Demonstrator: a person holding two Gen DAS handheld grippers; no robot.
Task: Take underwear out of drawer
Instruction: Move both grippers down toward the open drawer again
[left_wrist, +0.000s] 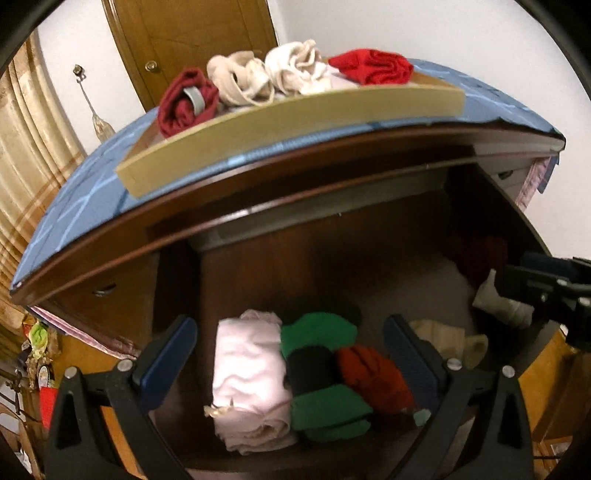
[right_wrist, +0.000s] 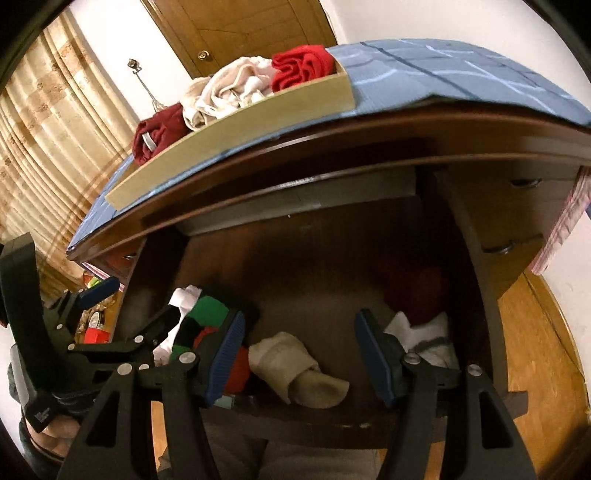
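Observation:
The dark wooden drawer stands pulled out below the dresser top. Rolled garments lie in it: a pale pink roll, green pieces, a black roll and a red-orange roll. My left gripper hangs open above them, touching none. In the right wrist view my right gripper is open over a cream rolled piece, with a white and grey piece to its right. A dark red garment lies in the shadow at the back. The left gripper's fingers show at the left.
A shallow cardboard tray on the blue patterned dresser top holds dark red, beige, cream and bright red rolled underwear. A wooden door and curtains stand behind. Closed side drawers flank the open one.

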